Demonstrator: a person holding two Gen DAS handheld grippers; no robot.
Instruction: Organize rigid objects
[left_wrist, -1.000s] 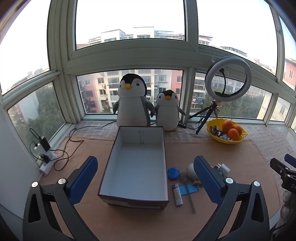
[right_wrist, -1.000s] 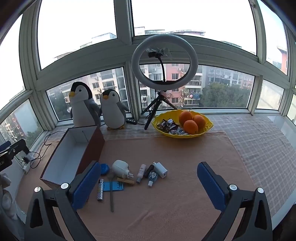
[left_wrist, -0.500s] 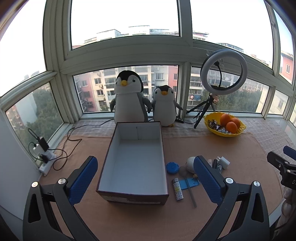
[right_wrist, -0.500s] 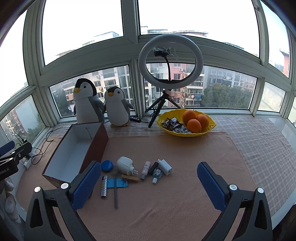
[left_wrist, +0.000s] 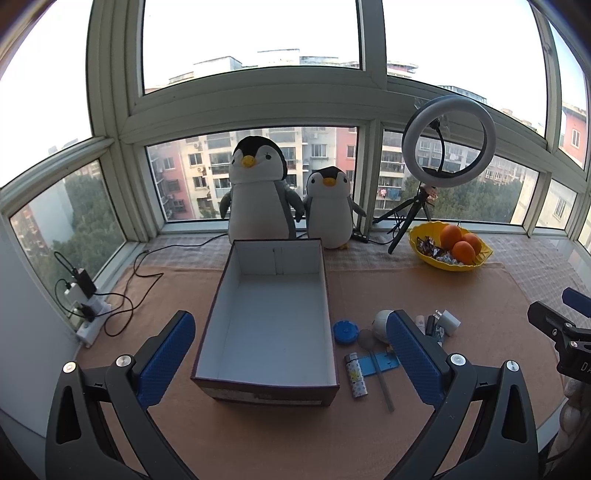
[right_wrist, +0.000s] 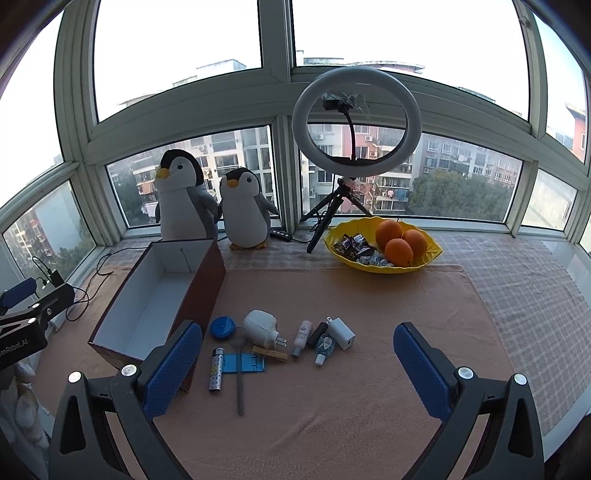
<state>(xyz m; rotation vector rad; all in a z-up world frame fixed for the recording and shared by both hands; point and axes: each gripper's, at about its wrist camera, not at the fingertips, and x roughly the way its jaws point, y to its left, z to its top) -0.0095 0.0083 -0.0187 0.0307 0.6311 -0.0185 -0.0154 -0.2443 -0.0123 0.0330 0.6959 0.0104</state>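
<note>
Both grippers hang above the near edge of the table with their blue-padded fingers spread wide and nothing between them. Compared with a second ago, the left gripper (left_wrist: 290, 354) has drawn back and tilted a little, so the open cardboard box (left_wrist: 271, 317) and the two plush penguins (left_wrist: 258, 195) sit lower and smaller in its view, and more of the items to the right of the box now shows. The right gripper (right_wrist: 297, 363) has swung slightly, so the ring light (right_wrist: 356, 122) and yellow fruit bowl (right_wrist: 382, 254) have slid rightward in its view. The items themselves have not moved: the box stands empty on the brown mat (right_wrist: 332, 406), and just to its right lie a blue round lid (right_wrist: 222, 327), a white plug adapter (right_wrist: 260, 328), a lighter (right_wrist: 217, 369), a blue card (right_wrist: 242, 363) with a thin metal file (right_wrist: 239, 384) across it, a clothespin (right_wrist: 269, 354), small tubes (right_wrist: 303, 338) and a white charger (right_wrist: 341, 333), all clustered close together.
</note>
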